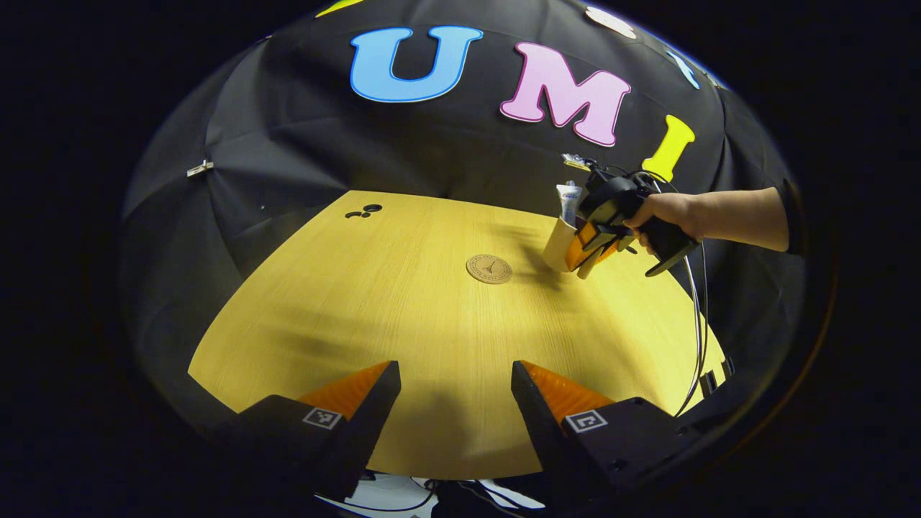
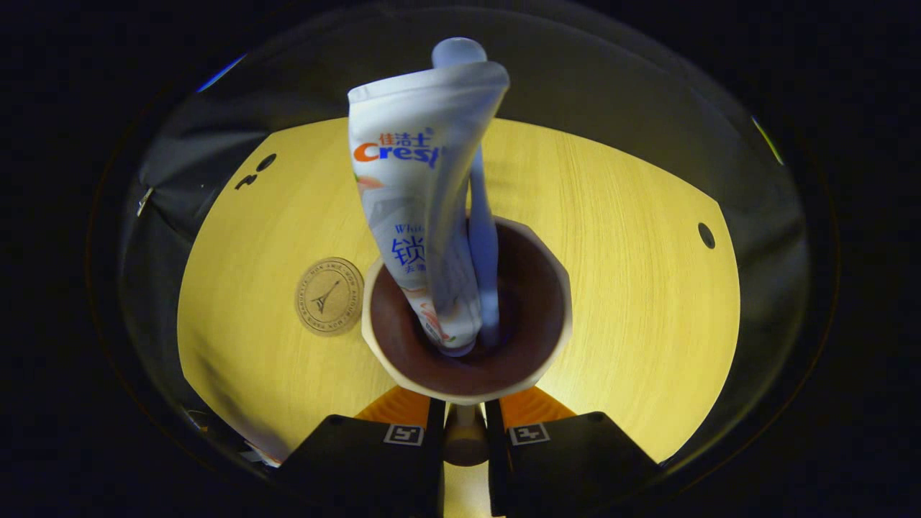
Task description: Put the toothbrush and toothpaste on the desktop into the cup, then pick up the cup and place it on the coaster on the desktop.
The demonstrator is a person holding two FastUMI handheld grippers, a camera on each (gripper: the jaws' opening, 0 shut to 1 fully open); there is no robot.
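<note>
Right gripper [image 2: 464,424] clamps handle of beige brown-lined cup [image 2: 468,316], white toothpaste tube [image 2: 417,216] and toothbrush [image 2: 483,244] inside, near round cork coaster [image 2: 329,296]. Left gripper [image 1: 455,392] jaws wide, holding nothing, above yellow wooden table [image 1: 403,302].

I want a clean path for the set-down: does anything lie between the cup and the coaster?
No. In the left gripper view, only bare desktop separates the held cup from the coaster.
</note>
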